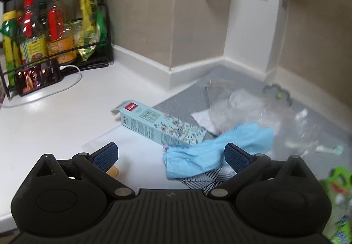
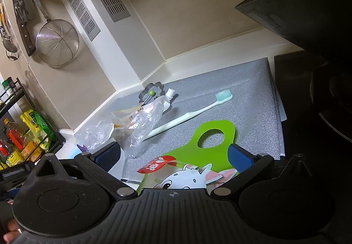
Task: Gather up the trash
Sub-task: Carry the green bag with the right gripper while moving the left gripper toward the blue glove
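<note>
1. The trash lies scattered across the middle of both views: a crumpled blue glove point(image 1: 211, 151), a pale blue carton point(image 1: 160, 123) just behind it, and a clear plastic bag point(image 2: 132, 123) on the grey mat point(image 2: 242, 90).
2. The left tongs point(image 1: 171, 153) stand apart, empty, low over the white tabletop point(image 1: 55, 116), with the glove between and just ahead of the pads.
3. The right tongs point(image 2: 173, 153) also gape, holding nothing; a green cartoon-printed packet point(image 2: 198, 156) sits between the fingers at the lower centre.
4. A toothbrush point(image 2: 187, 116) lies beyond the packet, beside the bag.
5. Judged best: drop the left tongs squarely over the glove's bunched middle, close fully, then lift without snagging the carton.
</note>
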### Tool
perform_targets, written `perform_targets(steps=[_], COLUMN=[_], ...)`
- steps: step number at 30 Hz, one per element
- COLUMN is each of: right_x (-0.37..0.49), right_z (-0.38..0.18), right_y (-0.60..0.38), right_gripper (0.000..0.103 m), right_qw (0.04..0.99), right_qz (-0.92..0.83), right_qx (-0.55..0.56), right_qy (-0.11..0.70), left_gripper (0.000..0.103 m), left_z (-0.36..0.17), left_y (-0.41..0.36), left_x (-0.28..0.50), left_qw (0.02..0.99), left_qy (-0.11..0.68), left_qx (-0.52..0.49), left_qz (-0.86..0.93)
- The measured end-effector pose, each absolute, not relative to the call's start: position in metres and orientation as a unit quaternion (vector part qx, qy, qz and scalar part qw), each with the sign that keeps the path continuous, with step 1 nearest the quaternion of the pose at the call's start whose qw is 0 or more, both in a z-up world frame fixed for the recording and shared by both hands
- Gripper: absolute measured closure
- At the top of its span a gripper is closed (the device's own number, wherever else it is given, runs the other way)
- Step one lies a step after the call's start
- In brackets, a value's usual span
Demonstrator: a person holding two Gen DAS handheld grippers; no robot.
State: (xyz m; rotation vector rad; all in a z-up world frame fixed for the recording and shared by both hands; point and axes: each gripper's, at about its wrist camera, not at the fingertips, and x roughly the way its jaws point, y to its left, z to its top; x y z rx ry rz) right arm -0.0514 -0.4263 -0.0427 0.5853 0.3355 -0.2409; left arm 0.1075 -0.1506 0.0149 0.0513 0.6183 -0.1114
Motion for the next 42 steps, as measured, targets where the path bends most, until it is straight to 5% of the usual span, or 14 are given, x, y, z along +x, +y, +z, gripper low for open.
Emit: perform_targets(steps=[7, 14, 29, 42], right_x=[-0.053, -0.054, -0.052, -0.054], right_z=[-0.042, -0.041, -0.042, -0.041], right_y=[-0.428, -0.426, -0.426, -0.428], right_gripper=[0.000, 0.000, 0.000, 0.000], right_qw=[0.936, 0.937, 0.936, 0.937], right_qz=[-0.119, -0.119, -0.119, -0.121], right_qx=[0.291, 0.287, 0.287, 0.288], right_qy=[0.161, 0.158, 0.166, 0.159], left_gripper=[0.000, 0.000, 0.000, 0.000], left_z=[-0.014, 0.014, -0.006, 0.006], left_y=[-0.156, -0.159, -0.153, -0.148], left_x=[0.098, 0.094, 0.114, 0.104], left_qw=[0.931, 0.948, 0.882, 0.902], left_qy=[0.323, 0.262, 0.378, 0.334], left_qx=[0.124, 0.058, -0.004, 0.061], left_qz=[-0.116, -0.172, -0.282, -0.267])
